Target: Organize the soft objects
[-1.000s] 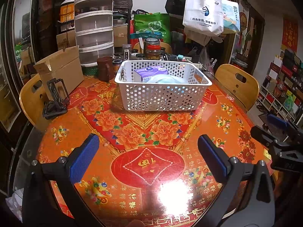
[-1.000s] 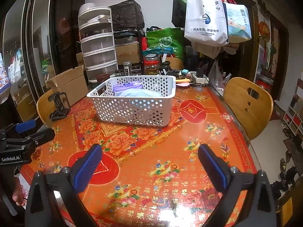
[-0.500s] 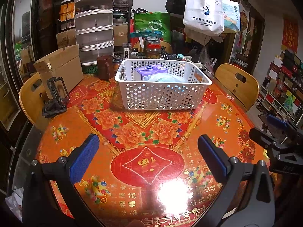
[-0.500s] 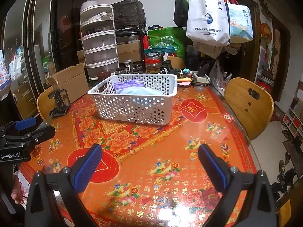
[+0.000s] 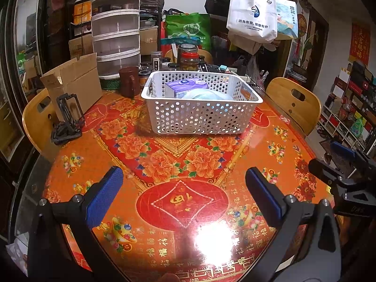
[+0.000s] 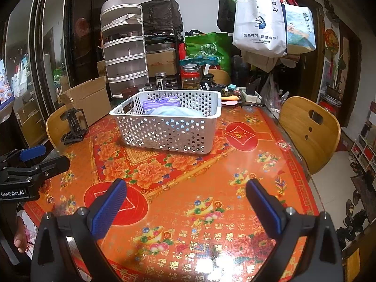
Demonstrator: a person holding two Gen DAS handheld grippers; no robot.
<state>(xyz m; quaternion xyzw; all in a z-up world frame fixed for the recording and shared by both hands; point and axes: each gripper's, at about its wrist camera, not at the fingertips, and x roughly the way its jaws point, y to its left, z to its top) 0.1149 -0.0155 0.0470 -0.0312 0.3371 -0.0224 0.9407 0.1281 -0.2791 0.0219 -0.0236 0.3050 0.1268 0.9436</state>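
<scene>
While the purple soft pack (image 5: 186, 87) and the pale blue soft bundle (image 5: 205, 94) lie side by side inside the white perforated basket (image 5: 199, 117), both hand-held grippers hang empty above the near part of the worktop (image 5: 164, 164). In the right wrist view the purple pack (image 6: 161, 103) sits toward the basket's far wall and the blue bundle (image 6: 175, 111) lies just in front of it, both below the basket (image 6: 169, 131) rim. The left hand-held gripper (image 5: 184, 189) is level and points straight at the basket, its blue-padded fingers spread wide with nothing between them; the basket stands well ahead of it, across the flowered cloth. The right hand-held gripper (image 6: 185, 198) is likewise spread wide and empty, aimed a little to the right of the basket, which sits ahead and to its left. Each gripper shows at the edge of the other's view: the right one (image 5: 347, 174) off the worktop's right edge, the left one (image 6: 28, 171) at the left edge, with part of a hand (image 6: 20, 239) below it. Between grippers and basket the cloth is bare. A black folding stand (image 5: 68, 122) sits by the left edge near a cardboard box (image 5: 75, 82), jars (image 5: 189, 57) and drawers crowd the far side, and wooden chairs (image 5: 293, 103) flank the worktop.
</scene>
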